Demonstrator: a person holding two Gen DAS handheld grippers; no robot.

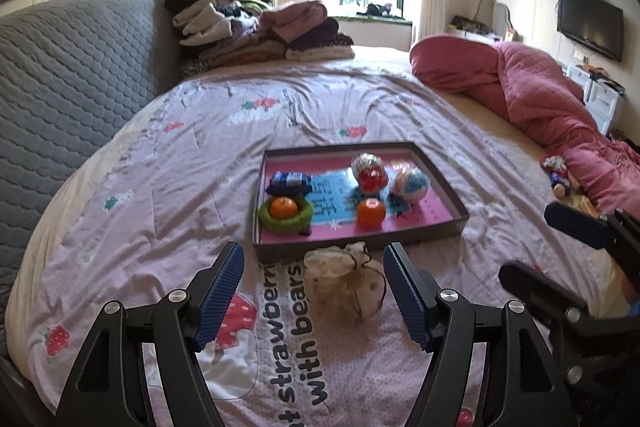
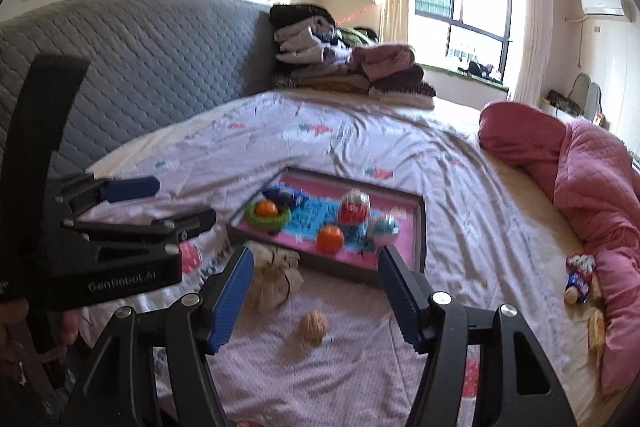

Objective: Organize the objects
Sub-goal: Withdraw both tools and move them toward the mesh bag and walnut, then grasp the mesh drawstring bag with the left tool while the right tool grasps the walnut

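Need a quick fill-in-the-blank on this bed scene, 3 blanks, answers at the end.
1. One orange sits inside the green ____ ring in the tray.
2. The sheer drawstring pouch lies on the bedsheet, ____ the tray, between the fingers of the left gripper.
3. In the right wrist view, a loose ____ lies on the sheet ahead of the right gripper, whose jaws stand wide open.

Missing words: knitted; outside; walnut

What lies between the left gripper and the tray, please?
In the left wrist view, a mesh pouch lies on the bedsheet between the open left gripper and the tray's near wall, close to or touching it; nothing else intervenes.
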